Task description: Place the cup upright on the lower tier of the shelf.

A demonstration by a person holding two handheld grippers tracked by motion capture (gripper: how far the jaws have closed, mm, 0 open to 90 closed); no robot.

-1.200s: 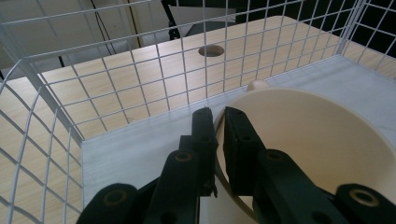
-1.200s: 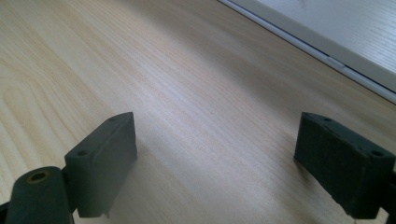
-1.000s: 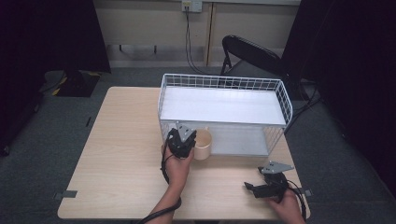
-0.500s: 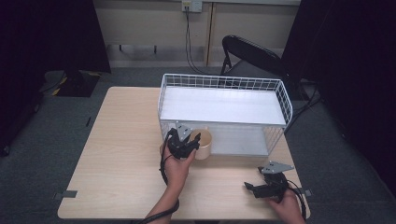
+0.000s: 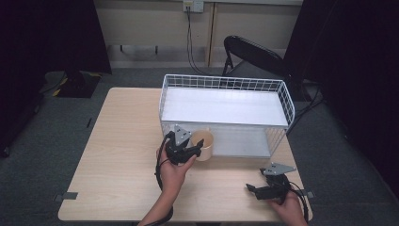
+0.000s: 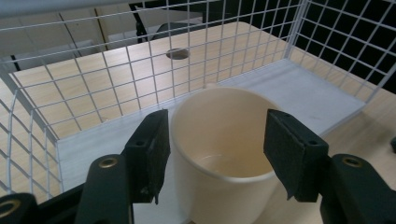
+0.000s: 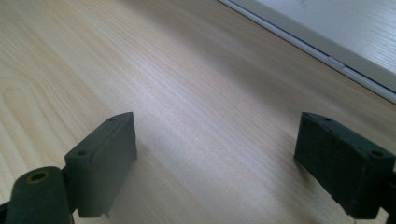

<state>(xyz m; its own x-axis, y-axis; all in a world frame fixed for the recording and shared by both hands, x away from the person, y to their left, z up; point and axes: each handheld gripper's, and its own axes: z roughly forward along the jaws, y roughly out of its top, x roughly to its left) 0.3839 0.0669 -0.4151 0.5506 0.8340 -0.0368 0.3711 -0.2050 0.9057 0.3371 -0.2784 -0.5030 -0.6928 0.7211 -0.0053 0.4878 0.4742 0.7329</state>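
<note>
Cup (image 6: 223, 154) at the front of the wire basket (image 5: 226, 84): over the last second we carry it a little further under the shelf, suggesting we are placing it on the white lower tray (image 6: 308, 93). Our left gripper (image 6: 219, 149) straddles it, jaws spread, one pad at the wall, the other standing apart. Mesh closes in behind and to the sides. Our right gripper (image 7: 233, 158) rests wide open and empty on the table (image 5: 122, 141), where room is plentiful.
</note>
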